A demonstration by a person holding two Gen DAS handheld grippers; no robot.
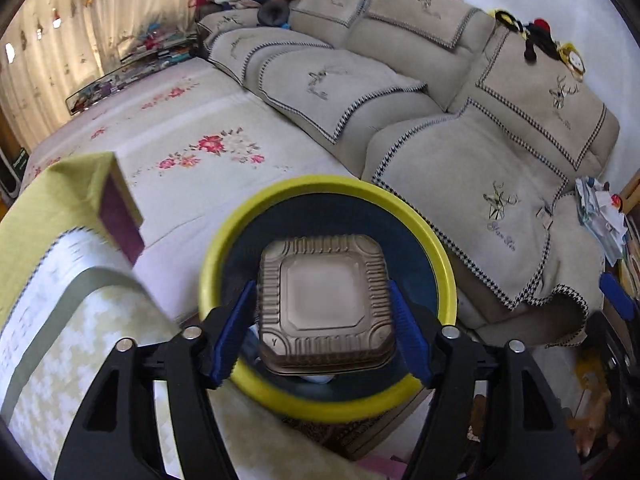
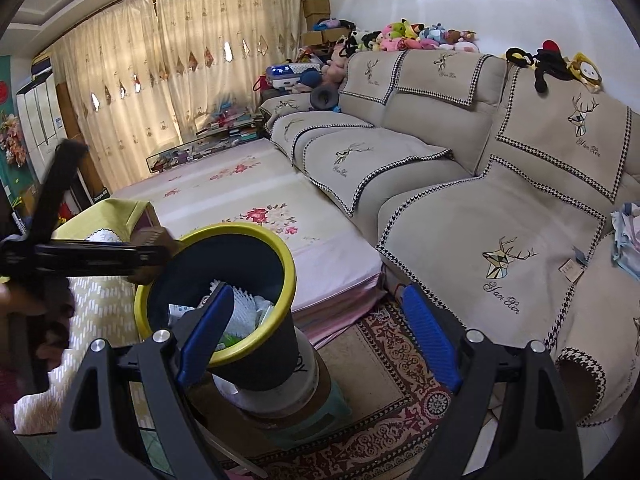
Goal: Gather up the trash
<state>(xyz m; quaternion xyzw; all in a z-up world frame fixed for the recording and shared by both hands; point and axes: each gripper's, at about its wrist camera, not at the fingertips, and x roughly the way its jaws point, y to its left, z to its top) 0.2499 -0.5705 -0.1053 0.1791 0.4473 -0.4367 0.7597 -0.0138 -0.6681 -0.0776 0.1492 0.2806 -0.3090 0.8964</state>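
Item one: our left gripper [image 1: 322,320], jaws clamped on a brown plastic tray [image 1: 324,308], holds it over the mouth of the yellow-rimmed bin [image 1: 444,272] at 12 o'clock. Item two: our right gripper [image 2: 316,332], jaws wide and empty, waits beside the bin [image 2: 280,248], with the sofa [image 2: 400,152] beyond at 1 o'clock. We judge the drop is at hand; next we need only open the left jaws.

I've got the square, ribbed bronze foil tray [image 1: 326,306] tilted, base facing me, right above the dark blue bin with the yellow rim [image 1: 236,224]. The bin stands upright, white netting and paper scraps [image 2: 244,308] already inside.
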